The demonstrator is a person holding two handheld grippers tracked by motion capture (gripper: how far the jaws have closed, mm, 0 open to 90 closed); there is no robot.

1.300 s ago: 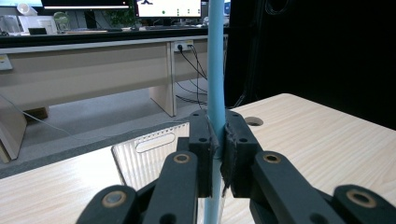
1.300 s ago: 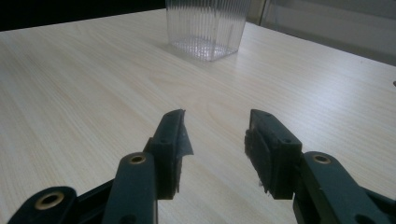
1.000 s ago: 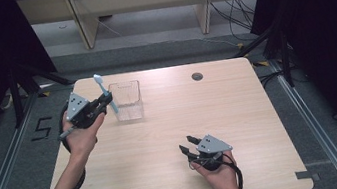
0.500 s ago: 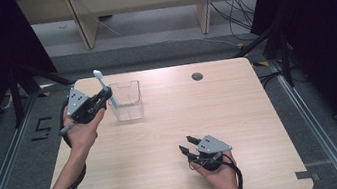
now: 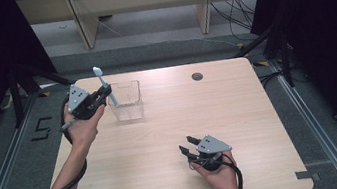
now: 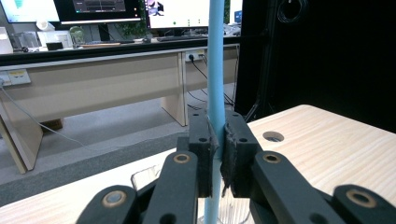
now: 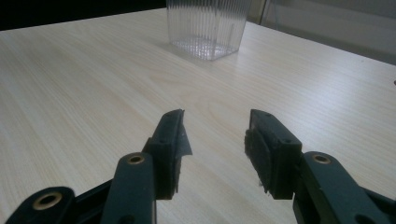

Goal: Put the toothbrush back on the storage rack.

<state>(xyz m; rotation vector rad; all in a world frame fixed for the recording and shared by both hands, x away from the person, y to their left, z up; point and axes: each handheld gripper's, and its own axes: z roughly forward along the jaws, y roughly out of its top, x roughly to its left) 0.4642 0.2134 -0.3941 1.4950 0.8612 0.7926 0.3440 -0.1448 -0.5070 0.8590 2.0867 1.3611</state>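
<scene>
Fingers of my left gripper (image 5: pixel 104 92) pinch the blue toothbrush (image 5: pixel 104 86) upright beside the clear cup (image 5: pixel 126 101) so it can drop in, while my right gripper (image 5: pixel 188 147) rests wide and empty on the bench (image 5: pixel 239 109).

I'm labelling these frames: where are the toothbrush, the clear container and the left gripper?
toothbrush (image 6: pixel 215 70): left gripper view, on its blue handle.
clear container (image 5: pixel 126 102): high view, on its ribbed front wall.
left gripper (image 6: pixel 217 140): left gripper view, between its fingertips.

Pale matt wood-grain bench (image 5: pixel 240 114); clear ribbed glossy plastic container (image 5: pixel 126 102); smooth light-blue plastic toothbrush (image 6: pixel 215 70); matt black fingers (image 7: pixel 271 144)
</scene>
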